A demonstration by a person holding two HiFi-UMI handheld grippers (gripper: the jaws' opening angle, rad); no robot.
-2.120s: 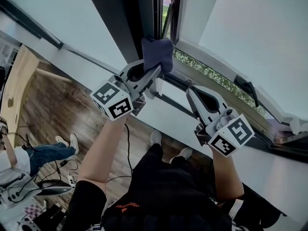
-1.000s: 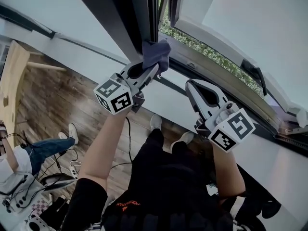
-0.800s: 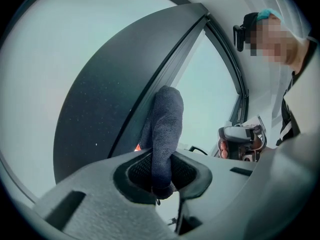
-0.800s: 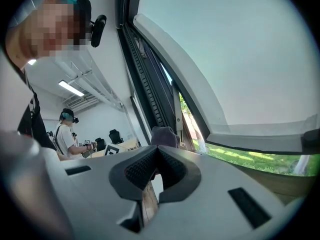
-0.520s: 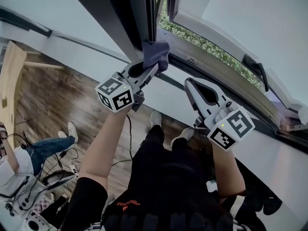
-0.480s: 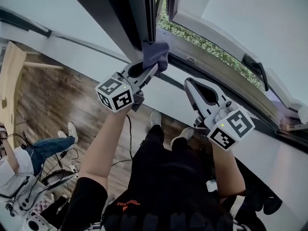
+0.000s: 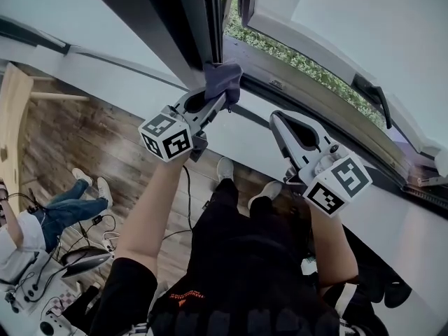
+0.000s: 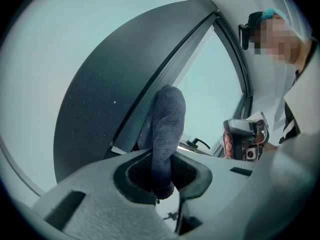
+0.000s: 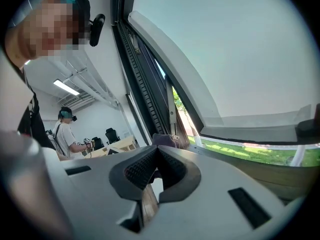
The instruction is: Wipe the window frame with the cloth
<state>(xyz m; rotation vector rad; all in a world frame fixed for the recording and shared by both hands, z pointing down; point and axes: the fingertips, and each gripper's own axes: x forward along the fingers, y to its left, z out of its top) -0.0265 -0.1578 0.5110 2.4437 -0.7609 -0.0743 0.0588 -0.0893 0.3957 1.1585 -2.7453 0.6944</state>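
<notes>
Down at the foot of the dark upright of the window frame [image 7: 187, 26], pressing the grey-blue cloth [image 7: 222, 81] with the left gripper [image 7: 212, 106]. Grips the cloth tight by its lower fold and leaves the upper part free to touch the edge of the frame. Holds the right gripper [image 7: 275, 117] lower and to the right, apart from the cloth and from the frame, with jaws closed on nothing. Looks like the middle of the wiping, with most of the upright not yet covered. Depends, for the coming stroke, on the long axis of the upright, running up and away from the left gripper; so probably calls for a push upward along that edge, with the left hand clearly the nearer one. Shows almost no change against two seconds ago: cloth at the same low corner, only a little less squarely bunched and leaning more to the upright, right gripper at about the same place.
</notes>
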